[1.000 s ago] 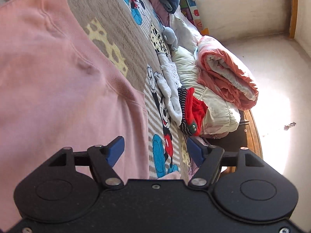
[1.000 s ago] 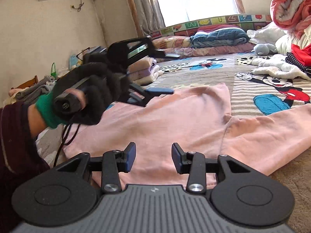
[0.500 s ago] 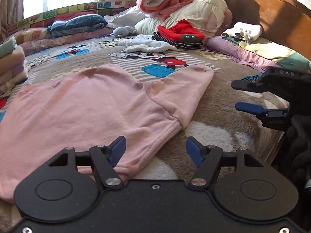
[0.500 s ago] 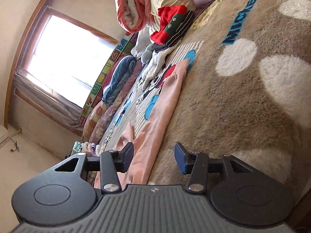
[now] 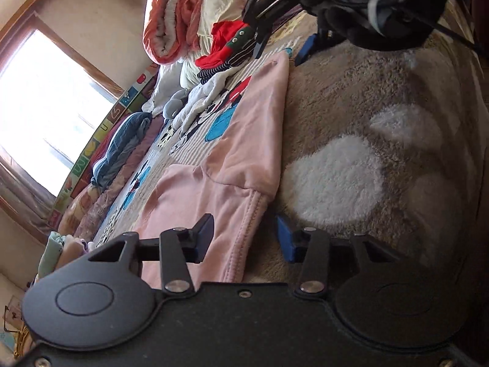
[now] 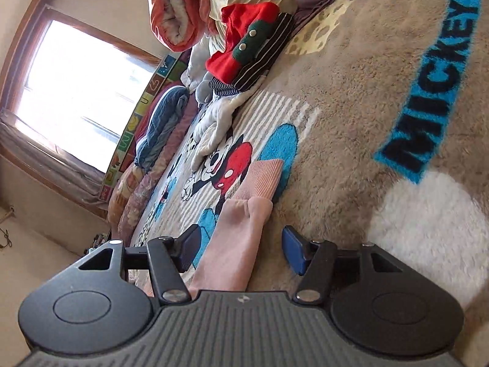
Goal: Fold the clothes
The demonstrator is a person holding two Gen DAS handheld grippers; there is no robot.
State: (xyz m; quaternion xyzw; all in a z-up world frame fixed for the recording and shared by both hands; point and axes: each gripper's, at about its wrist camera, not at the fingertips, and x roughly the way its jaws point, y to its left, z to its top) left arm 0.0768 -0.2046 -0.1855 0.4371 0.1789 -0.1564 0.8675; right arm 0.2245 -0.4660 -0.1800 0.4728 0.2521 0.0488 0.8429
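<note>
Your left gripper (image 5: 244,240) straddles the hem corner of the pink sweatshirt (image 5: 226,189), jaws closing with the stitched edge between the pads but not yet pinched. Your right gripper (image 6: 241,249) sits over the sleeve (image 6: 235,241), jaws opening, gripping nothing. The sleeve's long axis runs straight ahead from those fingers to its ribbed cuff (image 6: 262,180). The sweatshirt lies flat, faintly creased, on the cartoon-print blanket (image 6: 351,98) covering the bed.

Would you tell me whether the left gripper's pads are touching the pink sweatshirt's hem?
Cannot tell. In the left wrist view the pink sweatshirt hem lies between the closing left gripper pads, but whether either presses it is unclear.
</note>
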